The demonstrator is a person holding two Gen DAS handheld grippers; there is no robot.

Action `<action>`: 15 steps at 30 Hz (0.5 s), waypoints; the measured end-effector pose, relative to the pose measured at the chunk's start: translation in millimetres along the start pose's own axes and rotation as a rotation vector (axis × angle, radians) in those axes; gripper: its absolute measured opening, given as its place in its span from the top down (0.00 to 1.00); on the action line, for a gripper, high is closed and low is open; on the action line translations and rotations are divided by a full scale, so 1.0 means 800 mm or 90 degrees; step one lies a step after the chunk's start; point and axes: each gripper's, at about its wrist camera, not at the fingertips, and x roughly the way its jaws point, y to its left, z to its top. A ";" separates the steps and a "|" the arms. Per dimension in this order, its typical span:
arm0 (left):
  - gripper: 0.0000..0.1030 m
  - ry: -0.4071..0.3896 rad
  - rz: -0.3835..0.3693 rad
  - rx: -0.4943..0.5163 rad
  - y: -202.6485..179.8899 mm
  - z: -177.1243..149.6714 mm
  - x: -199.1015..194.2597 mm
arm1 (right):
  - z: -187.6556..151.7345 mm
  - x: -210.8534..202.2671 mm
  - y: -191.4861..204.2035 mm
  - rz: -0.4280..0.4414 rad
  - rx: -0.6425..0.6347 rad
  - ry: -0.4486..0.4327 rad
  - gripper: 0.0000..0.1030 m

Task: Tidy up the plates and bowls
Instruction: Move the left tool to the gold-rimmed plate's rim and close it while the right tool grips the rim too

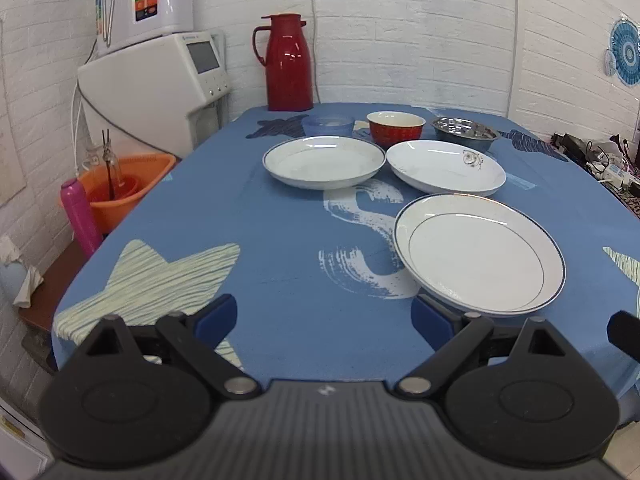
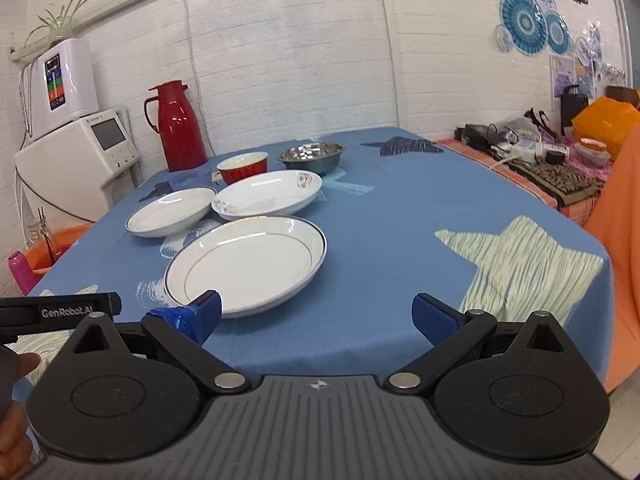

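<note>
Three white plates lie on the blue tablecloth: a blue-rimmed near plate [image 1: 478, 252] [image 2: 246, 264], a plate with a small motif [image 1: 444, 166] [image 2: 268, 196], and a left plate [image 1: 324, 160] [image 2: 172, 210]. Behind them stand a blue plastic bowl [image 1: 328, 125], a red bowl [image 1: 396, 128] [image 2: 242, 167] and a steel bowl [image 1: 464, 133] [image 2: 311, 156]. My left gripper [image 1: 324, 320] is open, low over the table's near edge, its right finger beside the near plate's rim. My right gripper [image 2: 318, 316] is open too, its left finger at that plate's near rim.
A red thermos jug [image 1: 289, 62] [image 2: 178, 126] stands at the table's far edge. White appliances [image 1: 160, 76] and an orange basin [image 1: 120, 184] with a pink bottle [image 1: 80, 216] are left of the table. A cluttered side bench [image 2: 548, 160] runs along the right.
</note>
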 end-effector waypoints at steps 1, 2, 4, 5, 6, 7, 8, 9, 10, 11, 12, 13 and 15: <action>0.10 -0.005 0.002 0.006 -0.004 0.003 -0.001 | 0.005 -0.002 0.002 0.002 -0.007 -0.011 0.13; 0.10 -0.008 -0.001 0.009 -0.007 0.006 -0.001 | 0.009 -0.005 0.004 0.002 -0.009 -0.027 0.13; 0.10 -0.011 -0.009 0.011 -0.012 0.014 -0.001 | 0.021 -0.012 0.005 0.010 -0.014 -0.066 0.13; 0.10 -0.010 -0.012 0.009 -0.015 0.020 0.000 | 0.028 -0.015 0.006 0.013 -0.019 -0.085 0.13; 0.10 -0.012 -0.015 0.008 -0.016 0.027 0.001 | 0.037 -0.017 0.007 0.013 -0.025 -0.104 0.13; 0.10 -0.017 -0.016 0.006 -0.017 0.034 0.002 | 0.044 -0.019 0.007 0.011 -0.032 -0.127 0.13; 0.10 -0.021 -0.016 0.004 -0.018 0.040 0.004 | 0.052 -0.019 0.008 0.004 -0.042 -0.152 0.13; 0.10 -0.026 -0.015 0.003 -0.018 0.047 0.007 | 0.057 -0.014 0.010 -0.005 -0.062 -0.166 0.13; 0.10 -0.029 -0.015 0.002 -0.017 0.053 0.010 | 0.060 -0.007 0.012 0.000 -0.097 -0.170 0.13; 0.10 -0.031 -0.011 0.001 -0.017 0.059 0.014 | 0.064 0.005 0.014 0.015 -0.135 -0.157 0.13; 0.10 -0.031 -0.006 0.003 -0.018 0.064 0.019 | 0.067 0.017 0.017 0.013 -0.153 -0.131 0.13; 0.10 -0.030 -0.002 0.005 -0.018 0.068 0.024 | 0.070 0.028 0.017 0.012 -0.153 -0.110 0.13; 0.10 -0.018 0.003 0.012 -0.017 0.075 0.039 | 0.076 0.042 0.014 0.054 -0.128 -0.085 0.13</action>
